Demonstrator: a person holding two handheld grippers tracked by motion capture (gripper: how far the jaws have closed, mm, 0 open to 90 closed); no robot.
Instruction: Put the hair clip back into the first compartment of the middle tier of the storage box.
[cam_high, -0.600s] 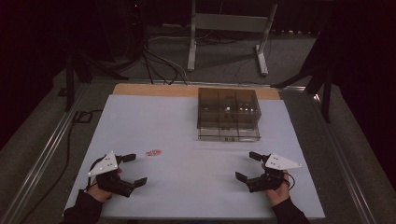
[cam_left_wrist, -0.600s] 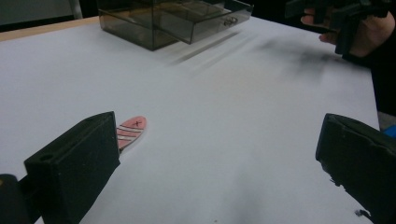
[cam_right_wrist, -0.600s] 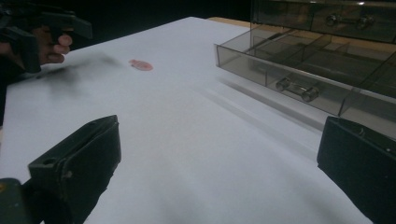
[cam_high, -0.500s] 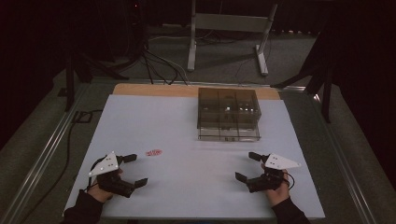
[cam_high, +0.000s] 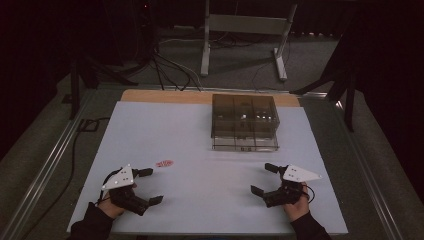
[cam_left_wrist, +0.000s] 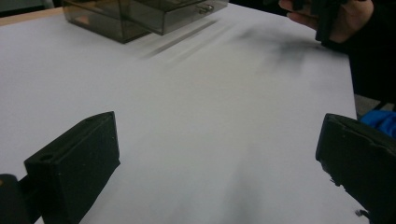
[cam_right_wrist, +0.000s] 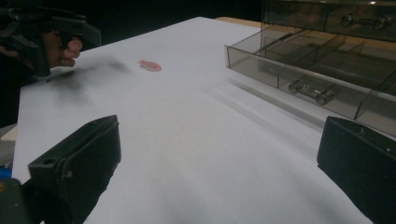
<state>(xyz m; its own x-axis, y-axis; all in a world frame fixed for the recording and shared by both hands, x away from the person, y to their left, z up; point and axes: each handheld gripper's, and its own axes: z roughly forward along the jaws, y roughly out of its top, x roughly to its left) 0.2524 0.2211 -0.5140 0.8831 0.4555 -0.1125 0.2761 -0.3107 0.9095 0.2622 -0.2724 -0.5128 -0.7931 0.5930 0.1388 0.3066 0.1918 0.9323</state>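
A smoky clear plastic drawer box (cam_high: 244, 121) stands at the far middle of the white table; its bottom drawer (cam_right_wrist: 308, 70) is pulled out and shows divided compartments. A small flat red object (cam_high: 164, 163) lies on the white surface near the left side. My left gripper (cam_high: 150, 186) rests at the near left, open, with nothing between its jaws; the red object is just beyond its far fingertip. My right gripper (cam_high: 264, 178) rests at the near right, open and empty, pointing left in front of the box. In the right gripper view the red object (cam_right_wrist: 150, 66) lies far off.
The white table sheet (cam_high: 200, 150) ends in a wooden strip (cam_high: 165, 96) at the far edge. Metal rails run along both sides. A stand with cables (cam_high: 240, 40) sits on the floor behind the table.
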